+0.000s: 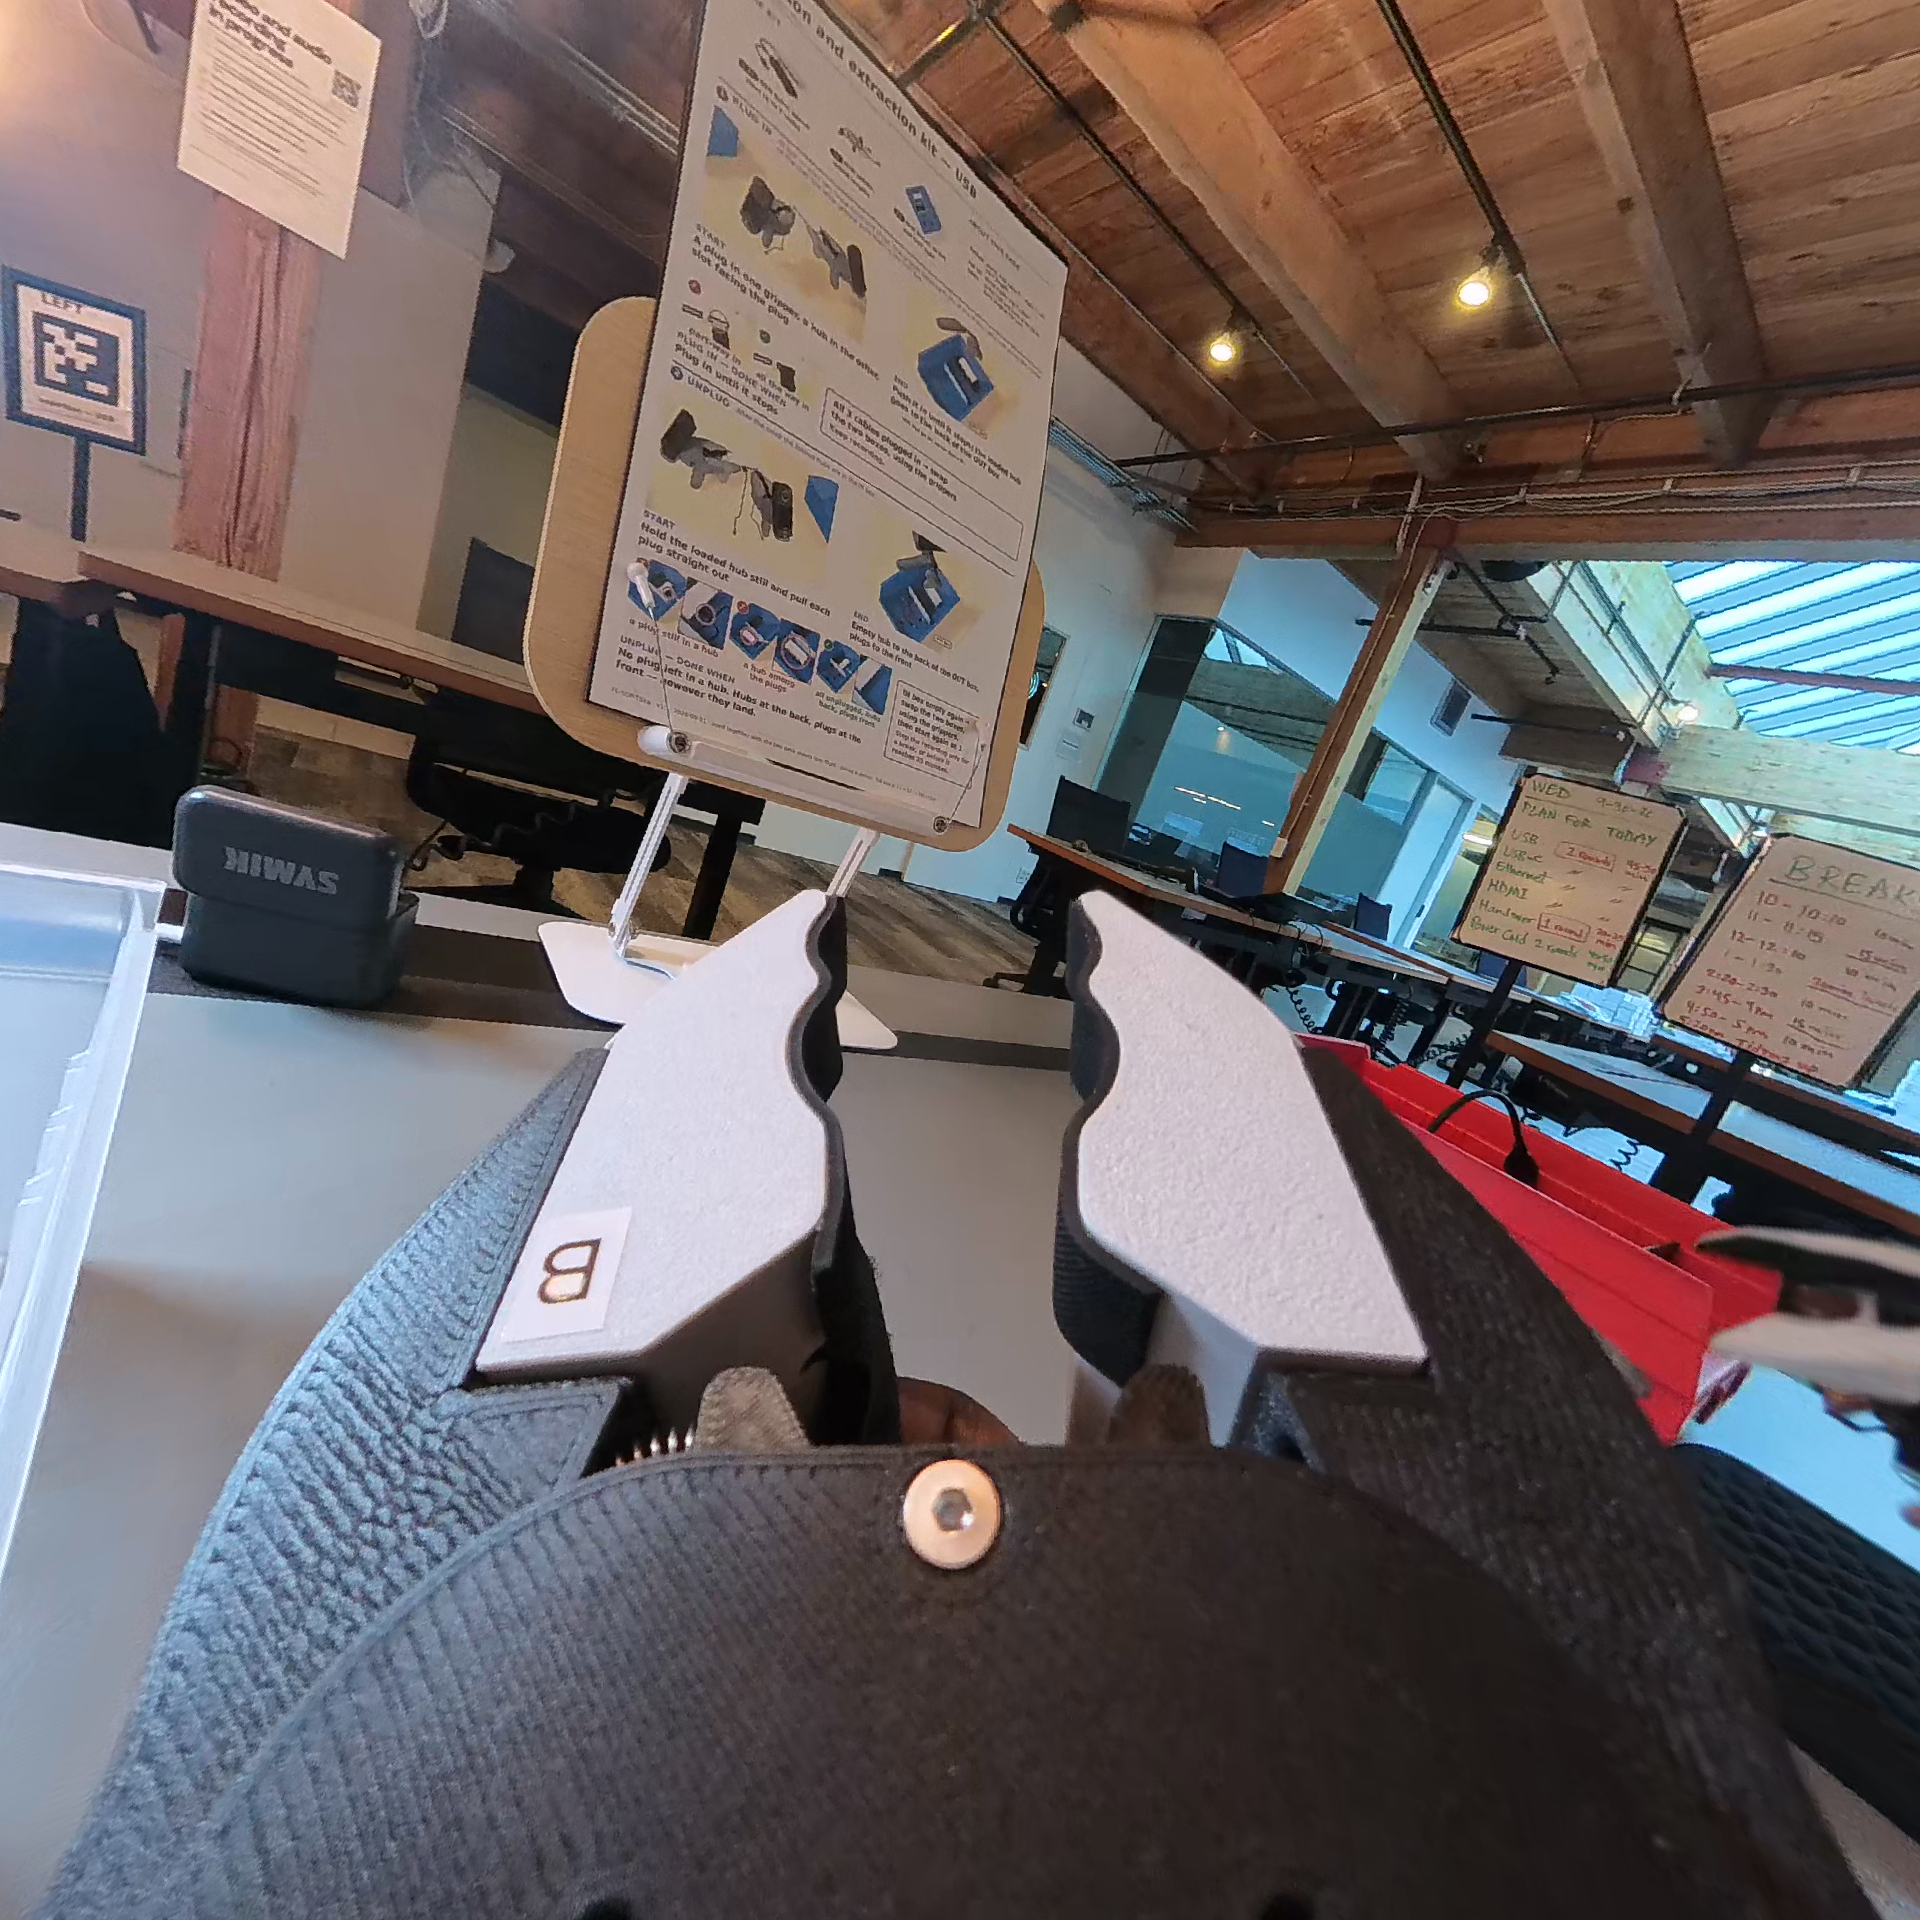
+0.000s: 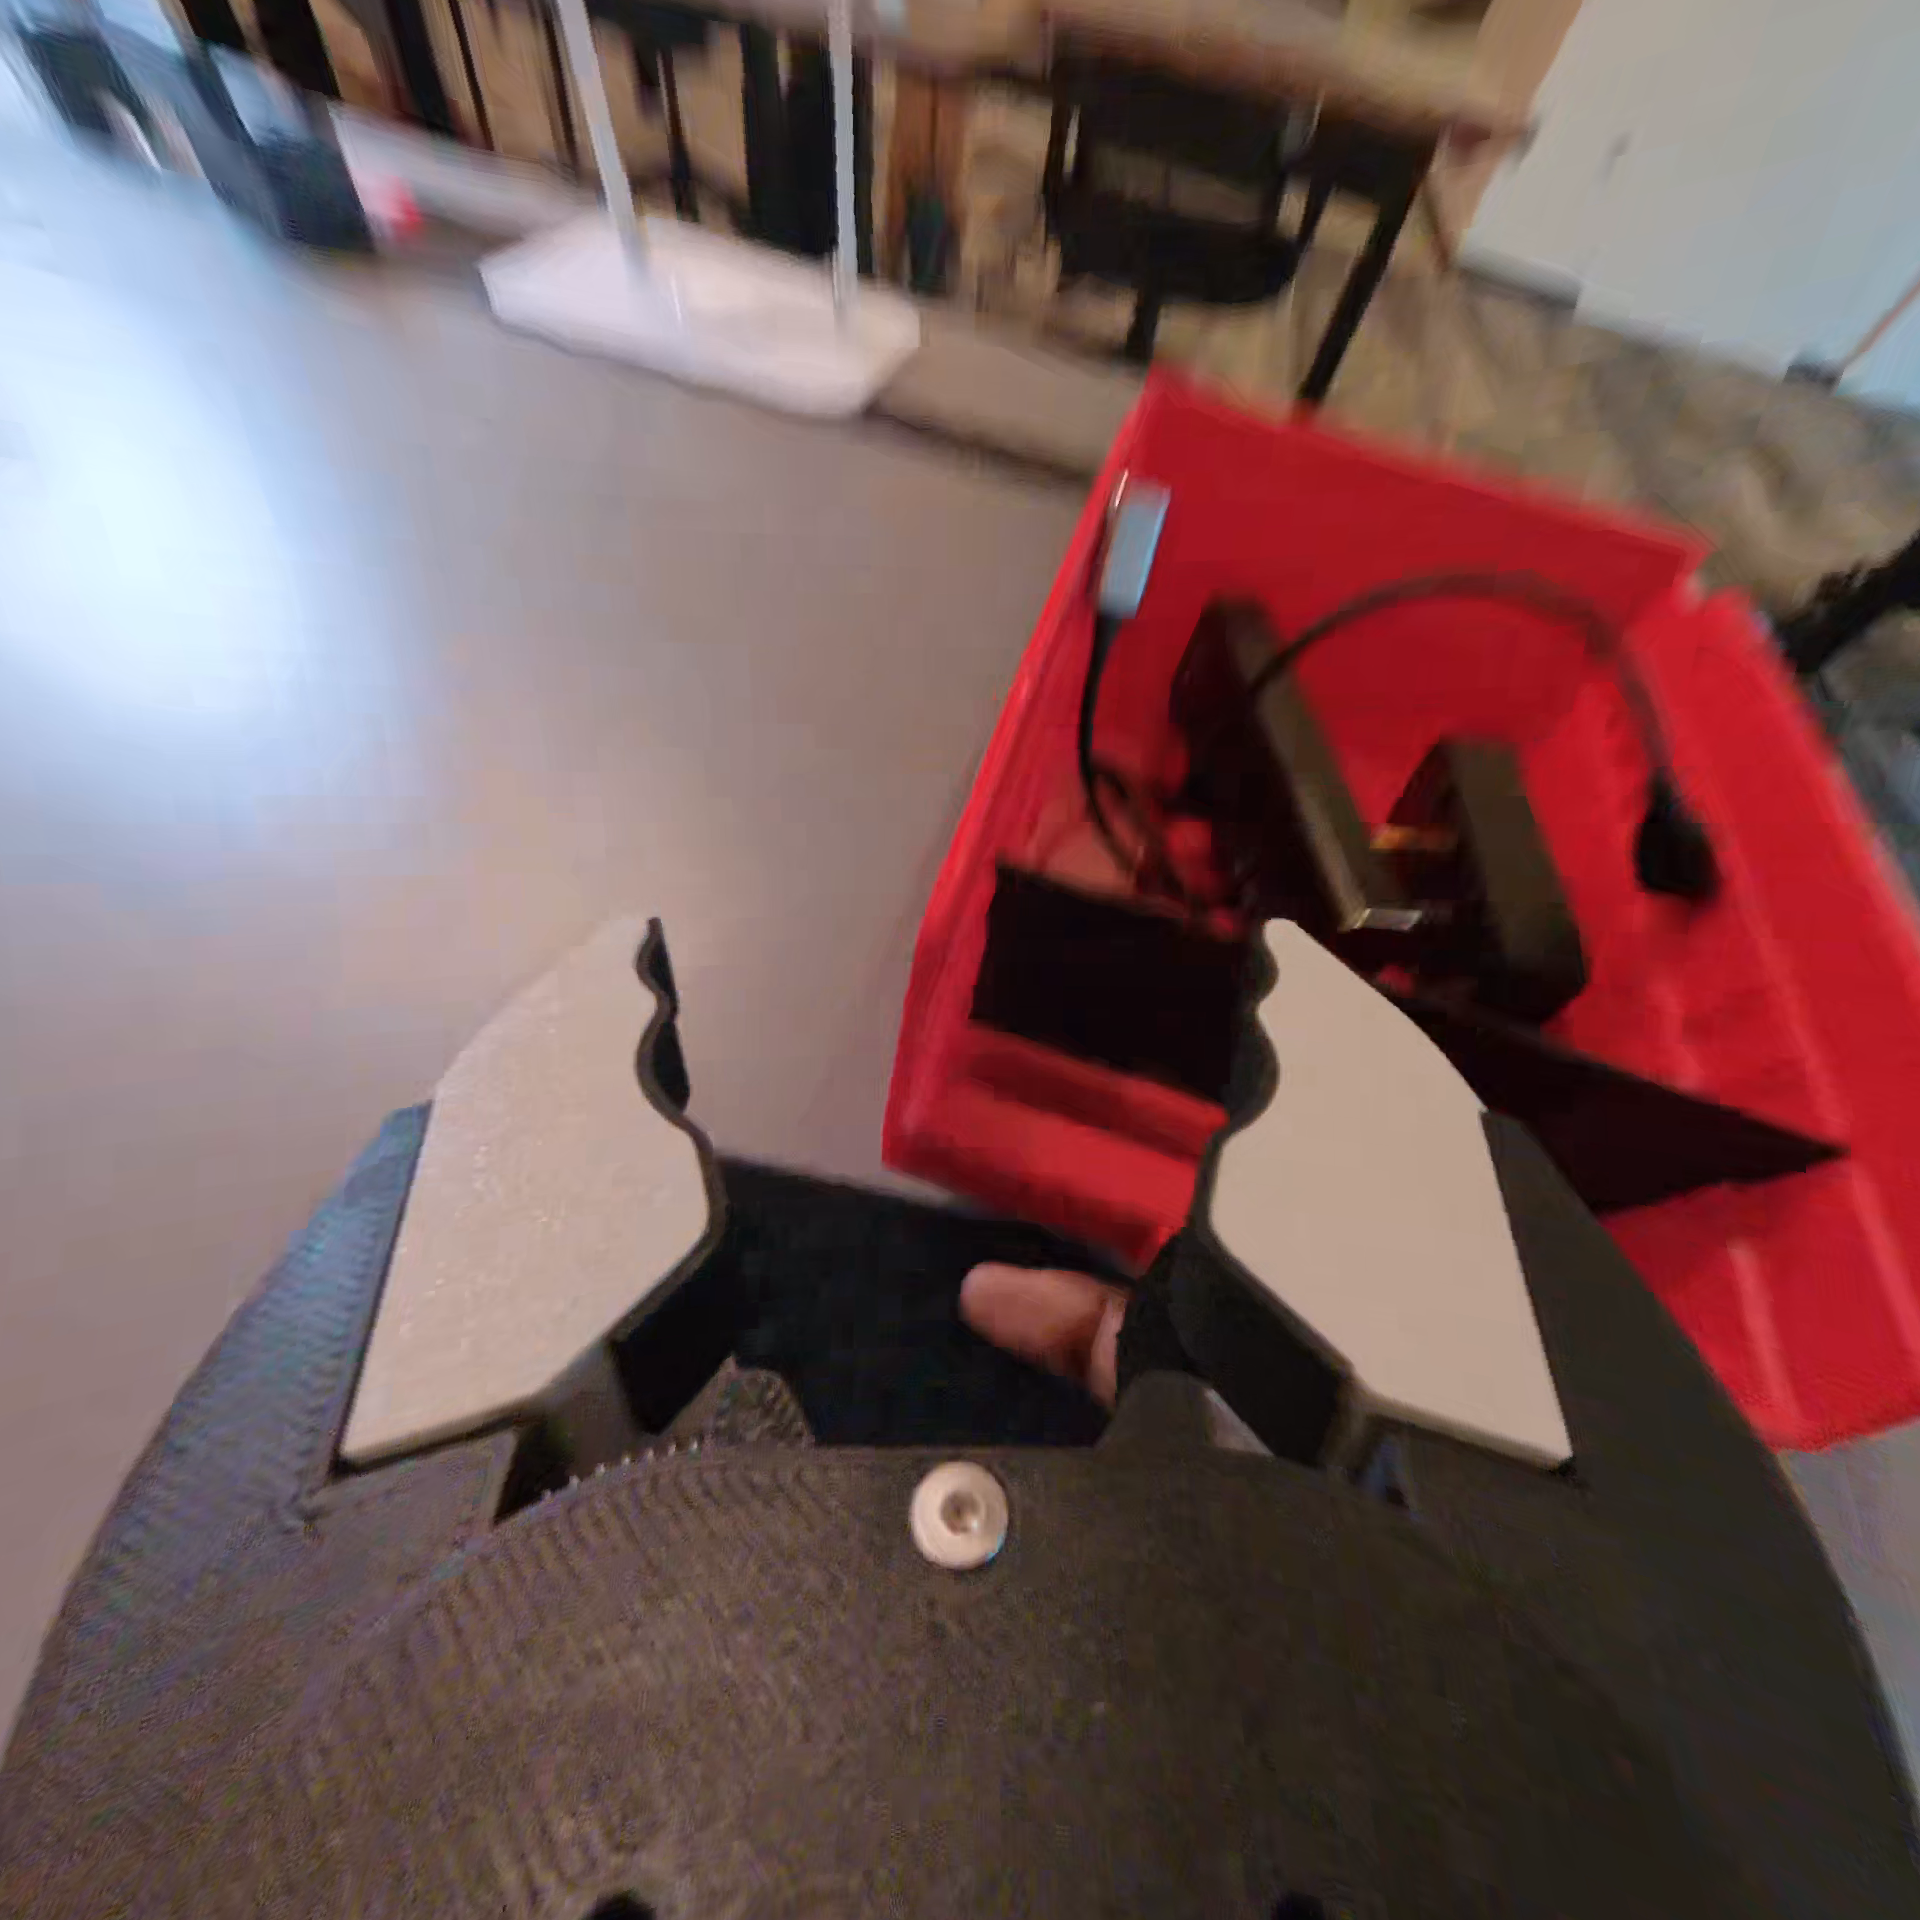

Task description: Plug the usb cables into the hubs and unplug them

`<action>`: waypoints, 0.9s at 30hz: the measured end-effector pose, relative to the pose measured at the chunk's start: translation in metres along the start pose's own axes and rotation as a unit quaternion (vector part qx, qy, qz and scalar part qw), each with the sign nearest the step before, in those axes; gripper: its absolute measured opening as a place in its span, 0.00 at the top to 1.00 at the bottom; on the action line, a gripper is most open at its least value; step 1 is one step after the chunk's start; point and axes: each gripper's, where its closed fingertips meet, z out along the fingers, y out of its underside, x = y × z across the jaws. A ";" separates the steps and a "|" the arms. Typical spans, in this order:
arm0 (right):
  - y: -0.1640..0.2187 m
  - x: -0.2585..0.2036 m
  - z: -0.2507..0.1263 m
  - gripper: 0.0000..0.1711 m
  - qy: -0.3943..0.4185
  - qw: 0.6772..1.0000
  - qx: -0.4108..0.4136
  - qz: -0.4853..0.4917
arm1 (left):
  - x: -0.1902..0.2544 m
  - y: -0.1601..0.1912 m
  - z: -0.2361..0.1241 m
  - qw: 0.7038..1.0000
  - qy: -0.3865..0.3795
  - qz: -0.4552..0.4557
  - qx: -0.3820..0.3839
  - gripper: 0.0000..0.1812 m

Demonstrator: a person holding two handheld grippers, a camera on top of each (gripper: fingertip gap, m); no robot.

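A red bin [image 2: 1299,499] sits on the grey table at the right and holds black USB hubs [image 2: 1309,769] and black cables [image 2: 1455,603], one with a grey plug [image 2: 1132,540] leaning on its left wall. My right gripper [image 2: 961,935] is open and empty, above the bin's near left corner; the view is blurred. My left gripper [image 1: 951,914] is open and empty, raised over the table and pointing at the instruction stand. The red bin [image 1: 1538,1184] shows to its right, with a cable loop [image 1: 1496,1122] sticking up. The right gripper's fingers [image 1: 1818,1247] show at the right edge.
An instruction sheet on a wooden board [image 1: 831,436] stands on a white base [image 1: 623,966] at the table's far edge. A dark grey case [image 1: 281,904] sits far left. A clear plastic tray [image 1: 62,1039] lies at the left. Whiteboards [image 1: 1558,883] stand beyond. Spacing between my two grippers at the tips: around 40 centimetres. From the left gripper's tips to the dark grey case [image 1: 281,904] is close to 30 centimetres.
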 end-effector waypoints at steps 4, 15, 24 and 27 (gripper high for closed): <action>0.045 0.009 0.034 0.63 0.077 0.985 -0.151 -0.018 | 0.000 0.000 0.000 1.000 -0.002 0.009 0.000 0.78; 0.016 -0.058 0.082 0.92 0.110 0.976 -0.156 -0.107 | 0.001 -0.003 -0.001 1.000 0.001 0.004 0.005 0.78; -0.012 -0.152 0.108 0.92 0.009 0.985 -0.106 -0.135 | 0.003 -0.007 -0.002 1.000 0.003 0.011 0.012 0.78; -0.025 -0.193 0.121 0.91 -0.030 0.983 -0.095 -0.153 | 0.002 -0.010 -0.003 1.000 0.000 0.013 0.019 0.78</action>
